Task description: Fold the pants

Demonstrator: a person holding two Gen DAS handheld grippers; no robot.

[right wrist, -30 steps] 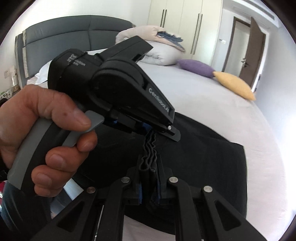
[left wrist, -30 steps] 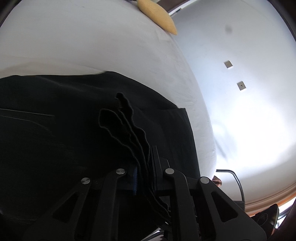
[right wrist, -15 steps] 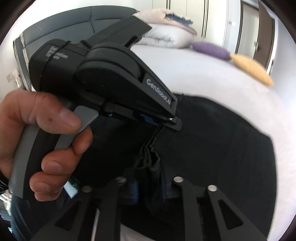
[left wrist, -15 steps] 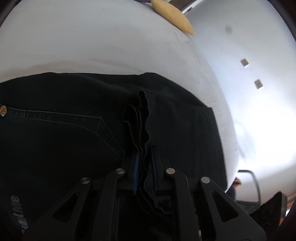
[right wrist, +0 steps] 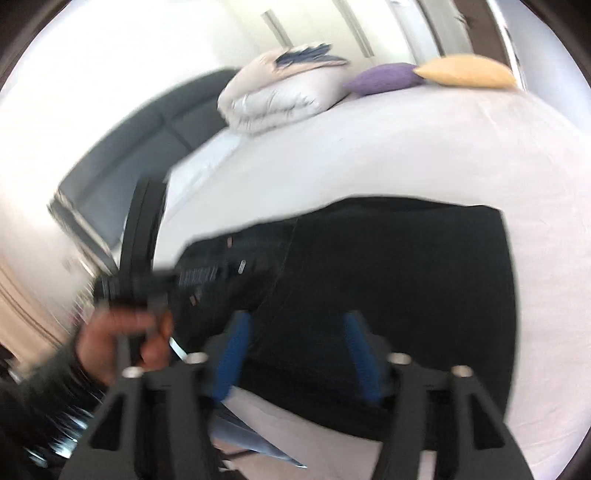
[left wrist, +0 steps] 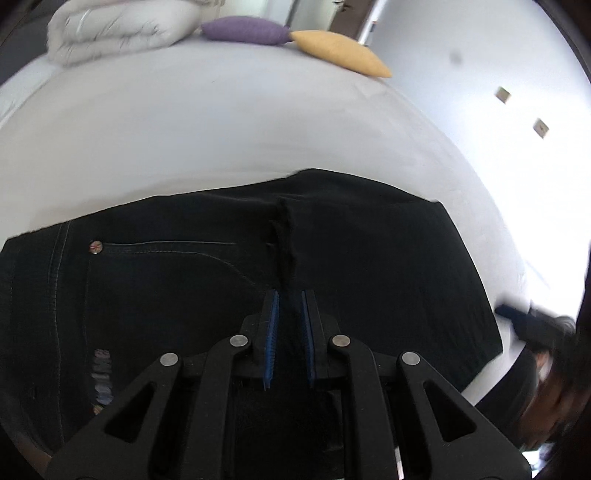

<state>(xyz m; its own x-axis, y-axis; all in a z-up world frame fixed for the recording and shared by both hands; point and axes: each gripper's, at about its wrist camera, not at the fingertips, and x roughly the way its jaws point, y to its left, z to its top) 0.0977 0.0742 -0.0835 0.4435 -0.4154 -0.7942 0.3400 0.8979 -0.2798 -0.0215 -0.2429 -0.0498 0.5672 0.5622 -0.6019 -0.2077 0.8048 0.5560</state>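
Observation:
The black pants (left wrist: 369, 266) lie folded flat on the white bed, with a pocket and rivet showing at the left; they also show in the right wrist view (right wrist: 399, 273). My left gripper (left wrist: 290, 295) hovers just above the pants near a raised fold edge, its blue-padded jaws slightly apart and empty. My right gripper (right wrist: 295, 325) is wide open and empty above the near edge of the pants. The left gripper and the hand holding it (right wrist: 125, 332) appear blurred at the left of the right wrist view.
A folded white duvet (left wrist: 118, 29), a purple pillow (left wrist: 243, 31) and a yellow pillow (left wrist: 340, 51) lie at the far end of the bed (left wrist: 221, 122). A grey headboard (right wrist: 147, 140) stands at the left. A white wall is to the right.
Both grippers have let go of the bunched pants edge and opened. The fabric now lies flat on the bed. Both grippers have pulled back and apart.

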